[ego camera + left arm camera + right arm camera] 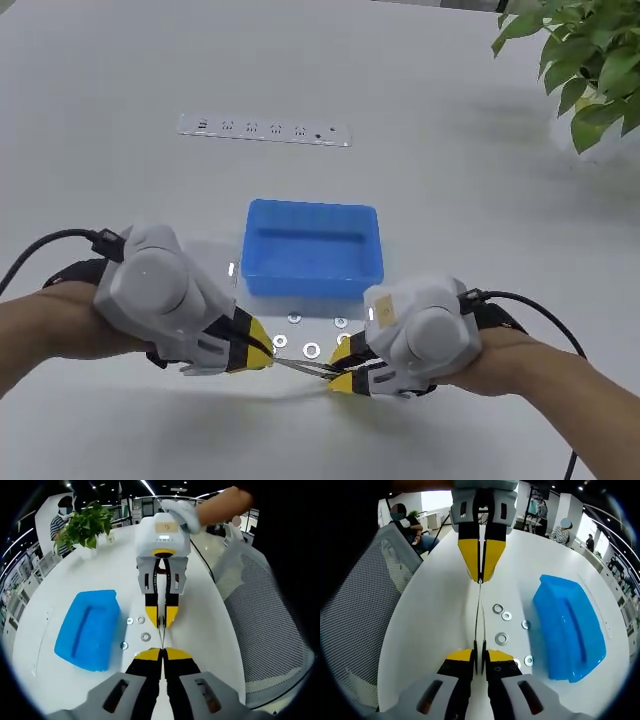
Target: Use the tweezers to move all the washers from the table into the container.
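Note:
A thin pair of metal tweezers (303, 366) spans the gap between my two grippers, just above the white table. My left gripper (266, 357) is shut on one end and my right gripper (336, 371) is shut on the other, tips facing each other. In the left gripper view the tweezers (161, 636) run from my own jaws (162, 653) to the right gripper (161, 623). Several washers (311, 350) lie on the table between the grippers and the blue container (312, 210). In the right gripper view the washers (502, 639) lie right of the tweezers (480, 612), beside the container (570, 625).
A white power strip (264, 130) lies beyond the container. A potted plant (590, 60) stands at the far right corner. A mesh chair (265, 630) stands at the table's near edge. People sit in the background.

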